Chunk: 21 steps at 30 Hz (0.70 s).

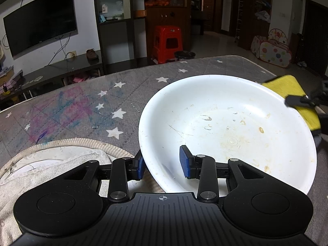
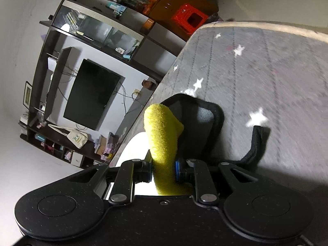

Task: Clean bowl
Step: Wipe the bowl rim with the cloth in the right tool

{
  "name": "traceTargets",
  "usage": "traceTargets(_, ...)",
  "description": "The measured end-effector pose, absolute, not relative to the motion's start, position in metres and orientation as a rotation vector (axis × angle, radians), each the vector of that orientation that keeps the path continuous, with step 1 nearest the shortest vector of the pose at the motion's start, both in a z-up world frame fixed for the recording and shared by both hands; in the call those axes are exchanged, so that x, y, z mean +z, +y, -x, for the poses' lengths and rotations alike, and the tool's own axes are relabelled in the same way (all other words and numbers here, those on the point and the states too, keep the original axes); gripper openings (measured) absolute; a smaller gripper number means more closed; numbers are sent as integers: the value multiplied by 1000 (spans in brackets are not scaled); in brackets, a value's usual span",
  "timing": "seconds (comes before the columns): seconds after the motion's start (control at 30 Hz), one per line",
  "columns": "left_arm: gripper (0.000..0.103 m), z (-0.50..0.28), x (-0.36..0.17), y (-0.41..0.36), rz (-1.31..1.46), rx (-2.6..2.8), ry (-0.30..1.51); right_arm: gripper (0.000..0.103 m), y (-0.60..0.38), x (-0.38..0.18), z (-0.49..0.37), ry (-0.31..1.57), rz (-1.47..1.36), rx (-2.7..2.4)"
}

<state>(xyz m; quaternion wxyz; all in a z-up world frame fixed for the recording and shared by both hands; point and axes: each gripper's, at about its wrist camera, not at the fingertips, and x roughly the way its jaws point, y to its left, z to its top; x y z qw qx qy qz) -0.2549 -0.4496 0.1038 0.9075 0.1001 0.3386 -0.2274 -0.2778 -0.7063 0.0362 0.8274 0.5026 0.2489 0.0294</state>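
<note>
The bowl [image 1: 225, 131] sits tilted on the grey star-printed cloth [image 1: 82, 106], its near rim raised toward the left gripper [image 1: 162, 164]; dried brownish smears and specks dot its inside, thickest near the middle and lower right. The left gripper straddles that near rim, one blue pad outside the wall and one inside, with a gap showing at the inner pad, so it looks parted rather than clamped, though the contact is hard to judge from this angle. The right gripper [image 2: 164, 170] is closed tight on a yellow sponge [image 2: 164, 135], which in the left view sits at the bowl's far right rim [image 1: 293, 94]. To wipe well, the left side should pinch the rim firmly first; then the sponge should press flat and sweep across the stained centre, overlapping strokes; too light a hold and the bowl will likely skid on the cloth. A white towel [image 1: 51, 164] lies just left of the bowl.
</note>
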Motion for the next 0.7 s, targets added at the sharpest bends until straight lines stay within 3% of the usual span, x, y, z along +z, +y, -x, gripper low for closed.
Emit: traceTargets(0.7, 40, 215, 102, -368, -203, -468, 697, 21, -672, 36, 329, 545, -1071, 132)
